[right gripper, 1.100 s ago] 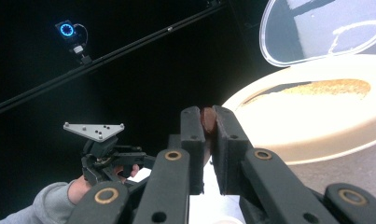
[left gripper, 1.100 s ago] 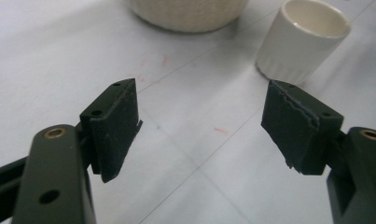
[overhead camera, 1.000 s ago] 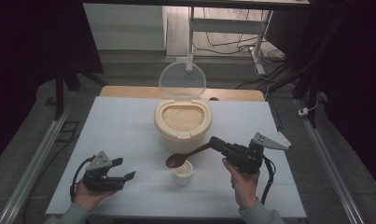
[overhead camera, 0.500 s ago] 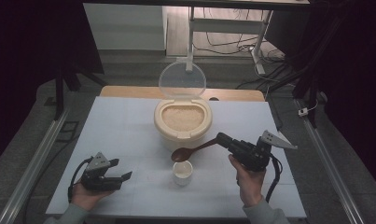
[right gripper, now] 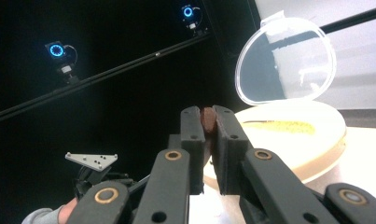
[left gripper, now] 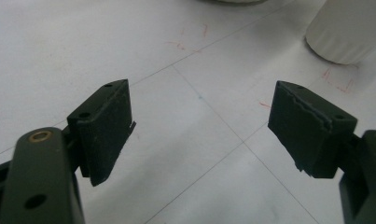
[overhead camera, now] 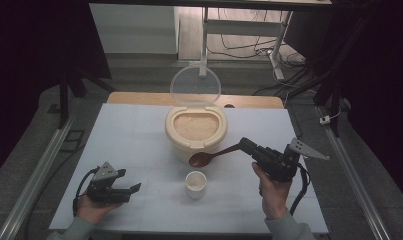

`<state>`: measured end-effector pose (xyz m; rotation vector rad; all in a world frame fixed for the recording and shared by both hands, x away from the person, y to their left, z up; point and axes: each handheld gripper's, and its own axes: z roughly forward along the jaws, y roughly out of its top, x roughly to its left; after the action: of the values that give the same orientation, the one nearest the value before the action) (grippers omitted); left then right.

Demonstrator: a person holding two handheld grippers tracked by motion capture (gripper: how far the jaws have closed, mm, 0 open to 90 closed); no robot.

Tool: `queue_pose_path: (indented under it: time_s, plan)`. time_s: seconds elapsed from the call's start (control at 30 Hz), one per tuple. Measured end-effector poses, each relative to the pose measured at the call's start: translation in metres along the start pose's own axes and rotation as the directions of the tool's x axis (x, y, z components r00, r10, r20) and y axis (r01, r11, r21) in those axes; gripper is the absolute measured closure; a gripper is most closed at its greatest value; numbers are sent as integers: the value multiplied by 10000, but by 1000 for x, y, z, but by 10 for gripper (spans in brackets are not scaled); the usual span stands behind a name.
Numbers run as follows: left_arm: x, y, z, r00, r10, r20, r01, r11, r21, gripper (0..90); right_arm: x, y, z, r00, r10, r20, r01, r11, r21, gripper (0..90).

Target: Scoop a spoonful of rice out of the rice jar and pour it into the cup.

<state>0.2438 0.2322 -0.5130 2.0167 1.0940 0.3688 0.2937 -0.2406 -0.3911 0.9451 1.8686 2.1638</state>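
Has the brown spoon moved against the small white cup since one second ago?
Yes. The spoon, clamped in the right hand-held gripper, has lifted away from the cup toward the rice container.

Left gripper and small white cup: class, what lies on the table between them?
Nothing: in the high view, the stretch of white table between the left gripper and the small white cup is bare.

We saw a dark brown wooden spoon (overhead camera: 214, 154) held by its handle end, off the tabletop, its bowl just in front of the cream rice container (overhead camera: 196, 131) at the tabletop's middle. That container stood open, its clear lid (overhead camera: 195, 87) upright, grain inside. A small white cup (overhead camera: 195, 183) stood upright nearer the front edge.
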Motion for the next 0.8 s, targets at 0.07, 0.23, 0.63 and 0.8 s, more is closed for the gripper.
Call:
queue_pose_path:
  time_s: [0.07,0.23,0.63,0.8]
  plan:
    - [0,1,1,10000,19,26,-20,10000,33,212,1,2,-1,10000,-31,3,31,10000,-71,828]
    - [1,1,0,10000,-55,49,54,10000,59,205,0,8,-2,10000,-64,48,66,9996,-292,829]
    - [0,1,2,9999,-30,100,29,9998,173,197,-15,35,14,9977,-223,639,264,9975,-654,828]
    - [0,1,3,9999,-53,152,50,9998,214,195,-29,44,31,9926,-306,1171,366,9981,-494,828]
